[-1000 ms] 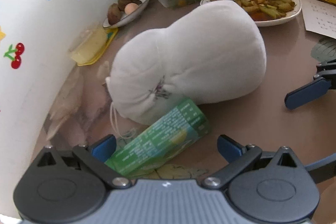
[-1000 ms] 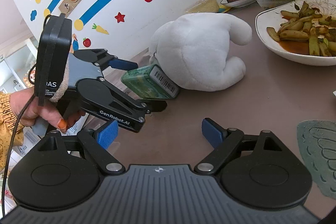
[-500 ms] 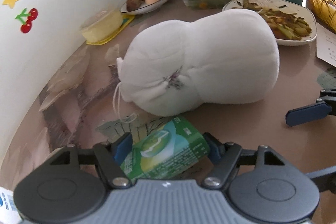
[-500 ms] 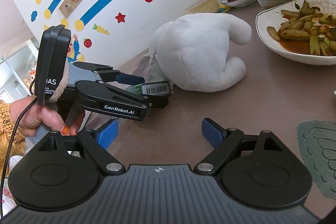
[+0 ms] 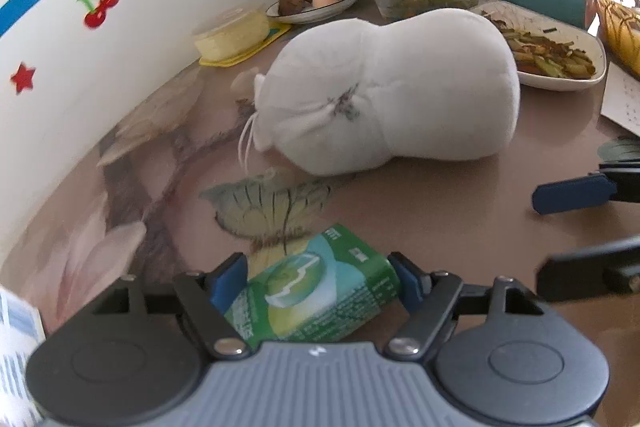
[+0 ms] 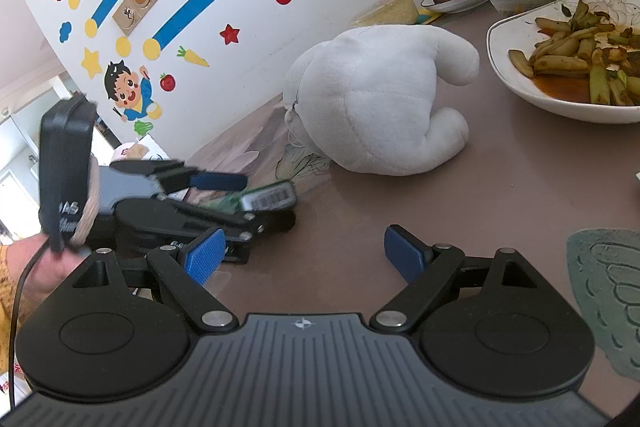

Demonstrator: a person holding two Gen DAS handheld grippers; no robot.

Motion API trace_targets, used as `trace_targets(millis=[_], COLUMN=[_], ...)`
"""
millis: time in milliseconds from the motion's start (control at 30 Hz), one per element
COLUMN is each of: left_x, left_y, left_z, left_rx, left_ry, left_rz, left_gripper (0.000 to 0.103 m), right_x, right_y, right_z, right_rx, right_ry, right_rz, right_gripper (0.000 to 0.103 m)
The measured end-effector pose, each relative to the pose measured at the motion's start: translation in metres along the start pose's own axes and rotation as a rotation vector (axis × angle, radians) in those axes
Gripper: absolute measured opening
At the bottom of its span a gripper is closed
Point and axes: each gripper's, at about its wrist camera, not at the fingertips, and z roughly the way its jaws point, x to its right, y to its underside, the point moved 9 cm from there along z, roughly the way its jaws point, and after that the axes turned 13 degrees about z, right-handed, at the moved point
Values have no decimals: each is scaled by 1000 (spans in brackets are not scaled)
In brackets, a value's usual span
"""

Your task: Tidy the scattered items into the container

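Observation:
A green tissue pack (image 5: pixel 316 295) sits between the blue pads of my left gripper (image 5: pixel 318 269), which press on both its sides just above the table; the jaws are opening slightly. In the right wrist view the same pack (image 6: pixel 268 195) shows its barcode end in the left gripper (image 6: pixel 256 195), held by a hand (image 6: pixel 32 267). A white plush toy (image 5: pixel 400 95) lies beyond it on the table. My right gripper (image 6: pixel 308 255) hovers open and empty over the brown tabletop, to the right of the left one.
A white dish of cooked vegetables (image 6: pixel 520 95) stands to the right of the plush toy (image 6: pixel 380 99). Behind are a small plate with an egg (image 5: pixel 344 1), a yellow lidded tub (image 5: pixel 232 35), stacked food bowls and a wicker basket (image 5: pixel 620 27). A decorated wall runs along the left.
My left gripper closed on the green pack, rolled and drew it back, away from the plush toy. The right gripper has stayed where it was.

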Motion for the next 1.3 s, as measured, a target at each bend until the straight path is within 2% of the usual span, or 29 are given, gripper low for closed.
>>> trace_targets(millis=[200,467,600,667,767,900,1000,1133,1300], left_x=[6,12,3,-5,-8,-14,-18,-17,-21], left_y=[17,29,37,41,47,52,58,63,69], left_z=[-12,-28,-29,-30,-30,-25,-25,-27,-24], left_rx=[6,29,8,-13,-30,-48,-44,-15,13], left_ry=[22,-79,-117,-157,-120,-151,-185,-217,-195], left_rz=[-77,6,19,-7,-108,-180,-264,-294,-366], left_gripper=[85,95,103,103,103,103,103,103,103], right_x=[1,1,2,2,2,2,2,3,3], right_y=[1,2,2,2,2,2,2,2,2], right_z=[-1,-1,-1,-2,-2,-2,-2,-2,-2], right_rx=[0,0,0,0,0,0,1,1,1], right_ry=[-1,-2,-1,-1,-1,-2,-3,-4,-4], right_rz=[1,2,1,1,1,2,3,5,6], right_gripper=[103,103,103,103,103,103,103,103,103])
